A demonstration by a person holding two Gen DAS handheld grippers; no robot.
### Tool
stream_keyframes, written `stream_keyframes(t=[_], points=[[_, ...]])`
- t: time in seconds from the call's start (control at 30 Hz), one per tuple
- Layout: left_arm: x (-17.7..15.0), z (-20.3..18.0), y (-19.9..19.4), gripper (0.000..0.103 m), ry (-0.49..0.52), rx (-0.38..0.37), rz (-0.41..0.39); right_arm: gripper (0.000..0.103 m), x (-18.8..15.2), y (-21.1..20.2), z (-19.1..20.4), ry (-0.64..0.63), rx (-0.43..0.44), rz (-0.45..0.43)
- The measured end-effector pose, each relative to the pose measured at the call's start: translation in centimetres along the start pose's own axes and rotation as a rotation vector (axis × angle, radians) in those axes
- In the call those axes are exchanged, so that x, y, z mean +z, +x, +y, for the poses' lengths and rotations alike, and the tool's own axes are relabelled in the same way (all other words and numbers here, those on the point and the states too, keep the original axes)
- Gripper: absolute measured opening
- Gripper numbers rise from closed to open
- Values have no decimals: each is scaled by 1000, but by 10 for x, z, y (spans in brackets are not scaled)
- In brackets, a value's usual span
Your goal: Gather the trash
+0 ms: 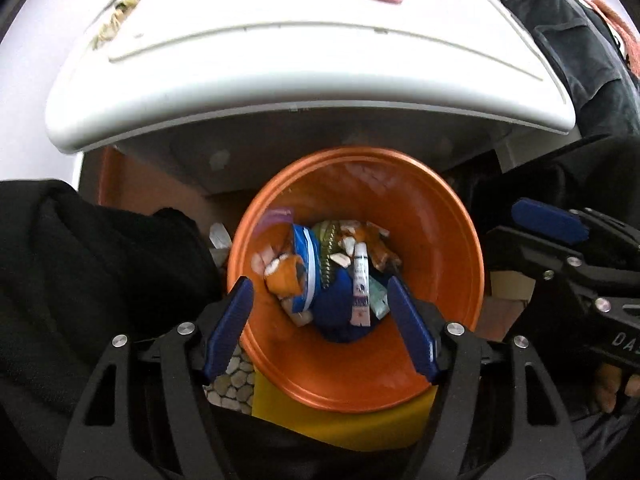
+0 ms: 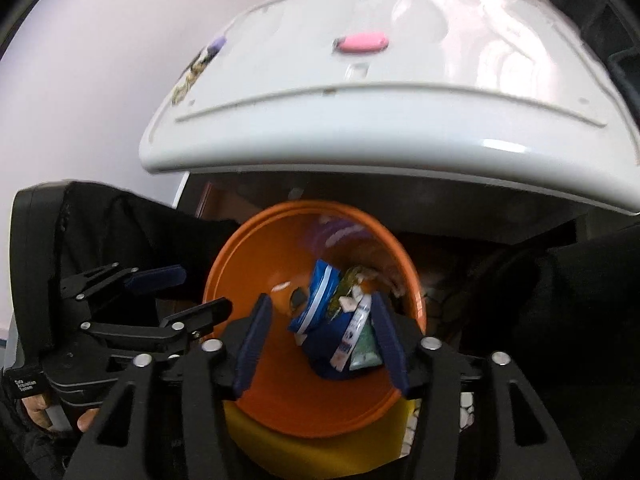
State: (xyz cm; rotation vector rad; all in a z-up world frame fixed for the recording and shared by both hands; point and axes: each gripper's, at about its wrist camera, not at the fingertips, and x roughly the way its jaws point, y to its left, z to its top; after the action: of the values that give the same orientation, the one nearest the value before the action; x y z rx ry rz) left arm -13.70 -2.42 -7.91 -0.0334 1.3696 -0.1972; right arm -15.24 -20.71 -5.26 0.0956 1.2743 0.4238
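**Two grippers over the orange bin, both parted and empty**

Both grippers point steeply down into an orange bin (image 1: 448,216) that stands under the front edge of a white table (image 1: 280,92).

Left gripper (image 1: 320,312): blue pads spread apart, nothing pinched between them. Through the gap, the bin's contents show.

Right gripper (image 2: 320,340): pads likewise apart and bare, hanging over the near side of the same bin. In the left wrist view it enters from the right edge, beside the bin's rim.

Trash in the bin bottom: a blue and white wrapper (image 1: 306,264), a white tube (image 1: 360,288) lying lengthwise, a pale green packet (image 2: 364,348), orange scraps (image 1: 286,280) and small white bits. A purple wrapper (image 2: 340,232) lies blurred against the far inner wall.

On the tabletop: a pink item (image 2: 362,43) near the middle, and a purple and yellowish piece (image 2: 200,64) towards the left edge.

Yellow sheet (image 1: 344,416) under the bin's near side. Dark sleeves on either side.
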Motion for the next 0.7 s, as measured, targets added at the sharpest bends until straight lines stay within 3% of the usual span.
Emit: stream_keyframes(t=[0.23, 0.3, 0.43, 0.5, 0.63, 0.7], points=[[31, 12, -41, 68, -25, 60, -173, 86, 38, -48, -4, -60, -169, -216], [46, 17, -51, 77, -33, 77, -242, 98, 59, -59, -9, -56, -205, -295], [81, 29, -64, 82, -44, 112, -406, 98, 95, -69, -15, -44, -289, -487], [93, 34, -61, 85, -59, 149, -459, 98, 107, -65, -22, -12, -298, -533], [108, 44, -49, 85, -152, 35, -413, 98, 115, -50, -29, 77, -242, -561], [111, 47, -44, 85, -185, 46, -395, 98, 118, -45, -31, 83, -255, -559]])
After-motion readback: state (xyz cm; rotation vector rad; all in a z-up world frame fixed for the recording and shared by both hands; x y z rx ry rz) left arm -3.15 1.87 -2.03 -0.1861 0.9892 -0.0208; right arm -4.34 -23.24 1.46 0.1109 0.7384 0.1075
